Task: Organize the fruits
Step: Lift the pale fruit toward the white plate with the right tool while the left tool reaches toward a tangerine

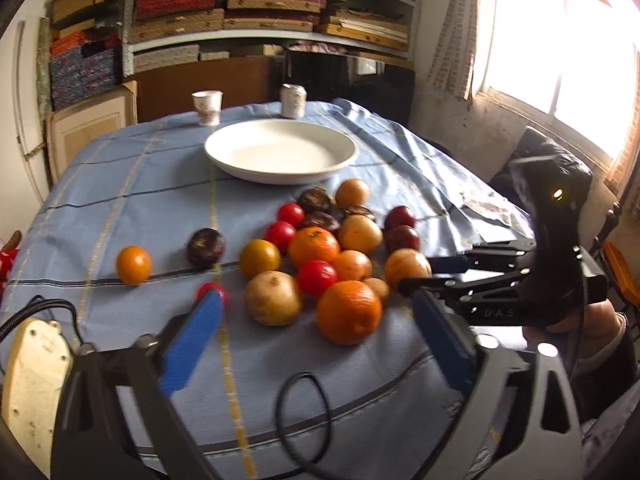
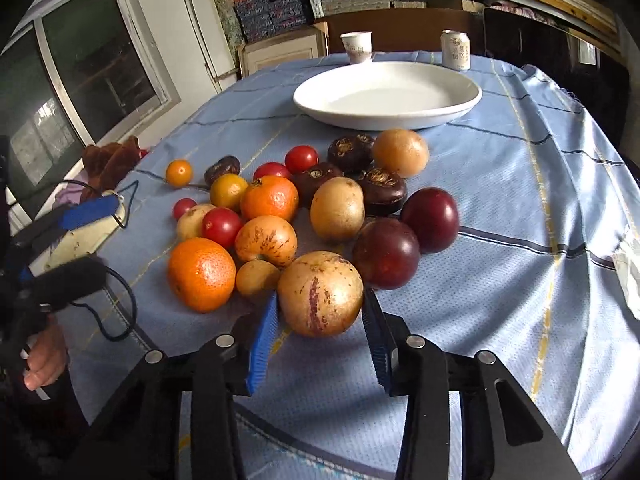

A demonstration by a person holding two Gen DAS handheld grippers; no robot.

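Observation:
A heap of fruit lies on the blue checked tablecloth (image 1: 120, 184) in front of a white plate (image 1: 224, 160), which has nothing in it. My right gripper (image 2: 322, 316) is shut on a tan, purple-streaked fruit (image 2: 320, 294) at the heap's near edge, one blue pad against each side. In the left wrist view that same fruit (image 1: 406, 268) sits between the right gripper (image 1: 420, 274) fingers. My left gripper (image 1: 316, 300) stands open and holds nothing; a pale tan fruit (image 1: 273, 298) and a large orange (image 1: 349, 312) lie just beyond its tips. A small red tomato (image 1: 212, 292) is by its left pad.
A paper cup (image 1: 207, 107) and a can (image 1: 293, 100) stand behind the plate (image 2: 320, 112). A lone small orange (image 1: 134, 265) and a dark fruit (image 1: 206, 247) lie left of the heap. A black cable loop (image 1: 304, 420) lies near the table's front edge. Shelves stand behind the table.

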